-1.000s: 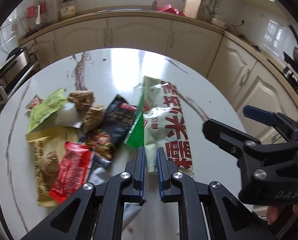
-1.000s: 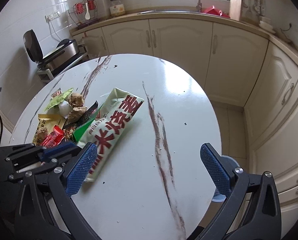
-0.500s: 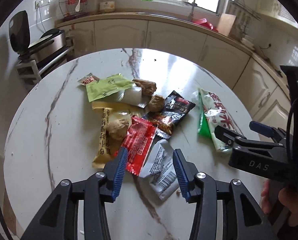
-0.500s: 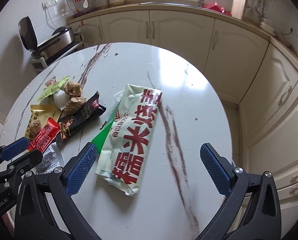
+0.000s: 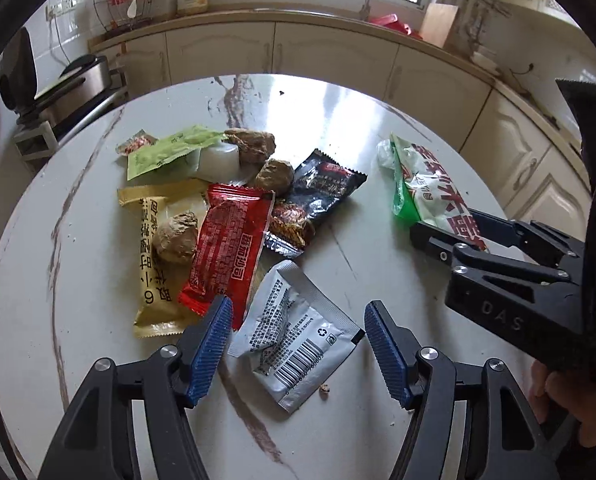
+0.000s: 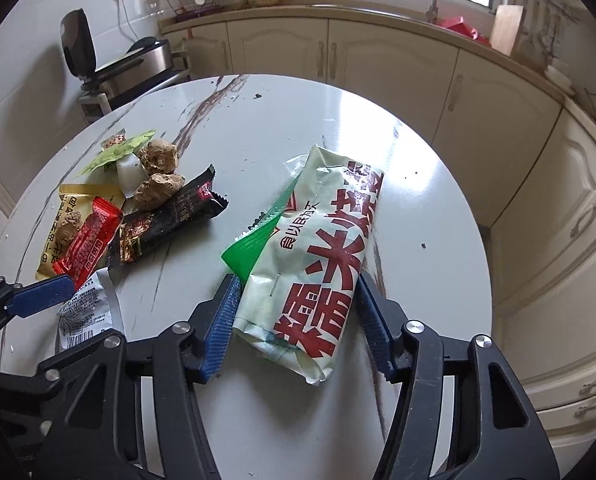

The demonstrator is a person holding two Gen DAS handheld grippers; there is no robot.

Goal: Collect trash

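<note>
Snack wrappers lie on a round white marble table (image 5: 337, 128). My left gripper (image 5: 298, 334) is open, its jaws on either side of a silver sachet (image 5: 294, 336) with a barcode. Past it lie a red wrapper (image 5: 228, 246), a yellow wrapper (image 5: 154, 248), a black wrapper (image 5: 321, 188), a green wrapper (image 5: 170, 152) and brown crumpled lumps (image 5: 176, 238). My right gripper (image 6: 296, 320) is open, its jaws close around the near end of a large pale green and white bag with red characters (image 6: 317, 256). That bag also shows in the left wrist view (image 5: 429, 192).
Cream kitchen cabinets (image 6: 377, 60) and a counter with a sink run behind the table. A steel appliance on a stand (image 6: 138, 68) is at the left. The table's right edge (image 6: 485, 280) drops to the floor beside the cabinets.
My left gripper has opened from shut and pulled back left over the silver sachet. My right gripper has moved forward and narrowed around the big bag's near end.
</note>
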